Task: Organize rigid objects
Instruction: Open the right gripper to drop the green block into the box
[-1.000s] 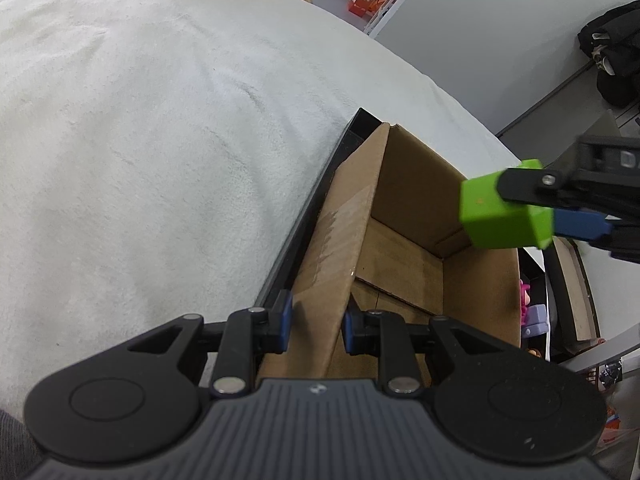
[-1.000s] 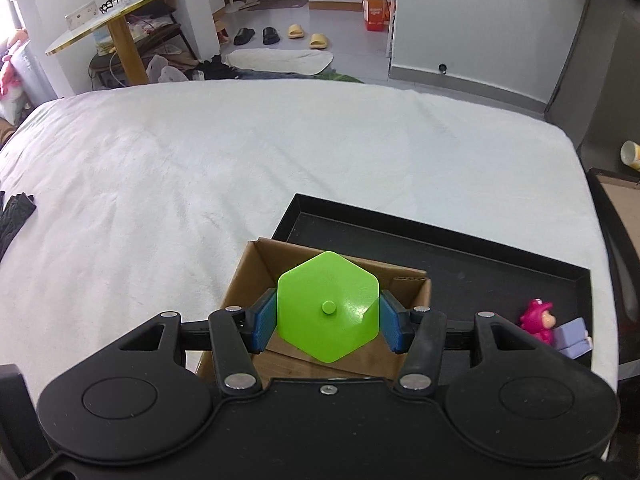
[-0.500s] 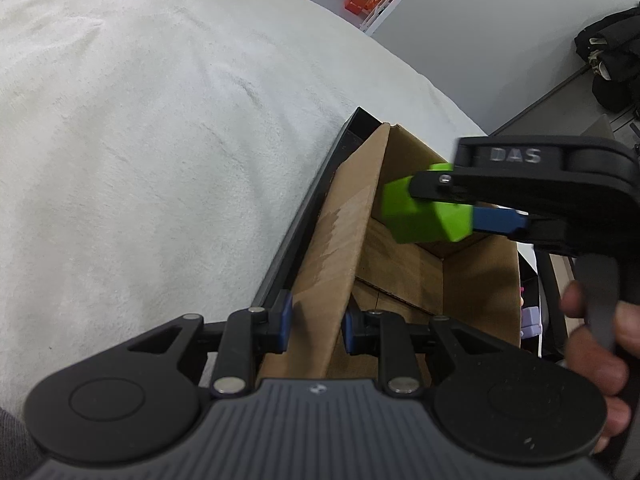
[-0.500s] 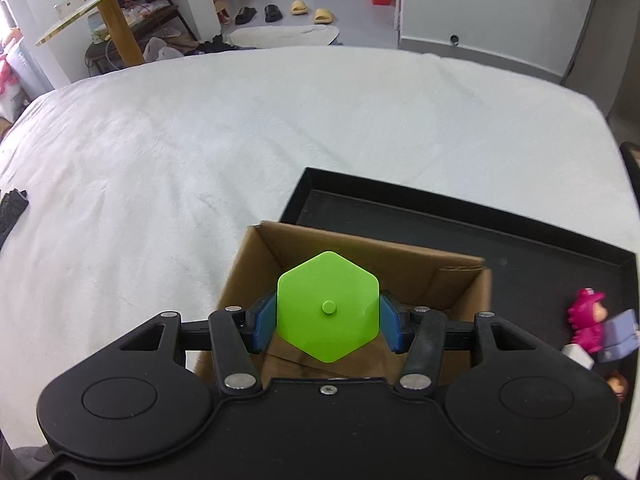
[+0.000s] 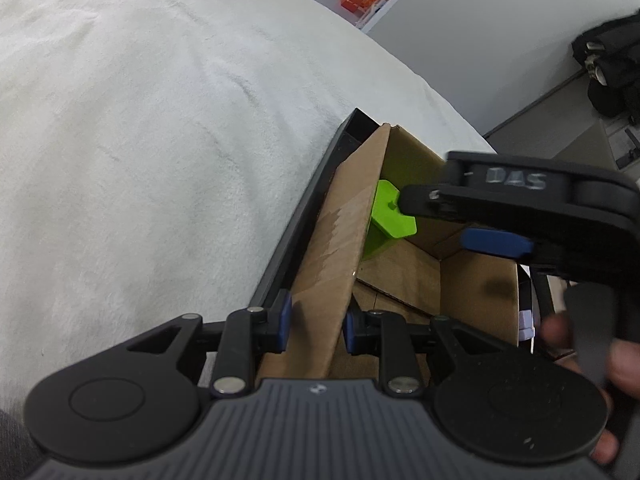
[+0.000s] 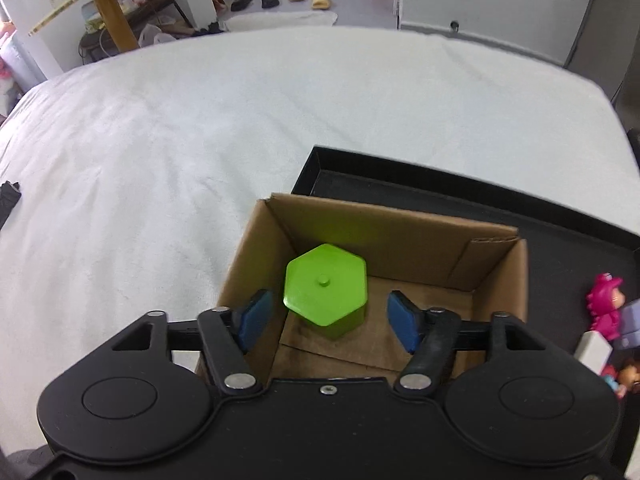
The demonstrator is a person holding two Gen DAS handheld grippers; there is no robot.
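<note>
A green hexagonal block (image 6: 325, 289) lies inside the open cardboard box (image 6: 400, 220), at its left side; it also shows in the left wrist view (image 5: 390, 216). My right gripper (image 6: 326, 320) is open above the box, its blue pads (image 6: 256, 318) apart on either side of the block and not touching it. My left gripper (image 5: 316, 320) is shut on the box's near left wall (image 5: 340, 240) and holds it. The right gripper also shows in the left wrist view (image 5: 460, 220), over the box.
The box stands in a black tray (image 6: 560, 216) on a white bed cover (image 6: 200, 120). Small toy figures, one pink (image 6: 606, 304), lie at the tray's right end. A dark object (image 6: 8, 200) lies at the bed's far left edge.
My right gripper moved over the box, lowered and opened. The green block left its pads and now sits inside the box. My left gripper kept its hold on the box wall.
</note>
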